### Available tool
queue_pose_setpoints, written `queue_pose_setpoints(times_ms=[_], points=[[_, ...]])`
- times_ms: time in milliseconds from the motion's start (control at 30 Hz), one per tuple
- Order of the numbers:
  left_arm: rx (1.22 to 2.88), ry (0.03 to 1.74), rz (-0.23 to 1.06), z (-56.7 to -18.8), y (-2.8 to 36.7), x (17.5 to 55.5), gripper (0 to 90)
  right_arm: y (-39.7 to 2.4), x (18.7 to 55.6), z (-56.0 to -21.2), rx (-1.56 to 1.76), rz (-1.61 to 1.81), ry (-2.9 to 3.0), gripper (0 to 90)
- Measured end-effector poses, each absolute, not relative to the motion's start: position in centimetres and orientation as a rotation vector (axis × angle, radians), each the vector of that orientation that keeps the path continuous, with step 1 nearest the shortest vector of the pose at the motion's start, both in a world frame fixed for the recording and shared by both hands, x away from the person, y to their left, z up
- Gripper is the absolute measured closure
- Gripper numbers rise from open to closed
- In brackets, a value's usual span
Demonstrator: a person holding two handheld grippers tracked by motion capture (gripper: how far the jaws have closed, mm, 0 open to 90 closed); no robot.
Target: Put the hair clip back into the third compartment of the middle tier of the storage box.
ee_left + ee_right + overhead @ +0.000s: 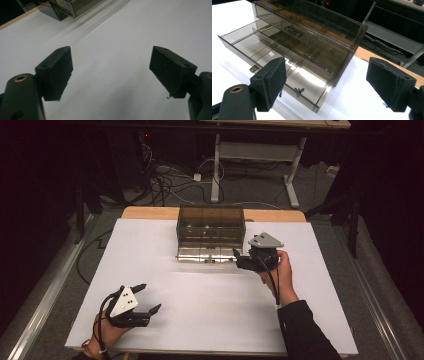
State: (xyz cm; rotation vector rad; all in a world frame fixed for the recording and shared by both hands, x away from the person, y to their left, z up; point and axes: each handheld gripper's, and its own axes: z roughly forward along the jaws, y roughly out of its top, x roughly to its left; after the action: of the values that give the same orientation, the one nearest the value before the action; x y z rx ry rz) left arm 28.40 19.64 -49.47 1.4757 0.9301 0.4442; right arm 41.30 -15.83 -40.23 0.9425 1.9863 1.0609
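A smoked clear drawer box (210,222) stands at the back middle of the white table (200,315). Its bottom drawer (205,255) is pulled out toward me. In the right gripper view the drawer (274,52) shows several divided compartments and small knobs on its front; a small metal piece (292,31) lies in the level above. My right gripper (237,259) is open beside the drawer's right front corner, with nothing between its jaws (325,62). My left gripper (151,297) is open over bare table near the front left, its jaws (111,48) empty.
The box's corner (67,7) appears far off in the left gripper view. A wooden table edge (150,212) runs behind the white surface. Beyond it stand a desk frame (260,155) and floor cables (165,182).
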Motion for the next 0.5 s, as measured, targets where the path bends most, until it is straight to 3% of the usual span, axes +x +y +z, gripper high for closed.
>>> queue_pose_setpoints(times_ms=[200,233,267,500], points=[[1.477,0.928,0.446,-49.48,19.57,28.38,18.3,-16.13,41.01,-40.05,0.954,1.048,1.981,16.7],[1.415,0.957,0.438,-49.47,19.18,28.42,18.2,-16.18,40.93,-40.03,0.955,1.049,1.977,16.6],[1.476,0.928,0.446,-49.47,19.54,28.37,18.3,-16.22,40.83,-40.01,0.952,1.044,1.965,17.1],[1.457,0.927,0.432,-49.19,19.49,28.26,18.1,-16.57,40.36,-39.80,0.944,1.039,1.938,17.7]])
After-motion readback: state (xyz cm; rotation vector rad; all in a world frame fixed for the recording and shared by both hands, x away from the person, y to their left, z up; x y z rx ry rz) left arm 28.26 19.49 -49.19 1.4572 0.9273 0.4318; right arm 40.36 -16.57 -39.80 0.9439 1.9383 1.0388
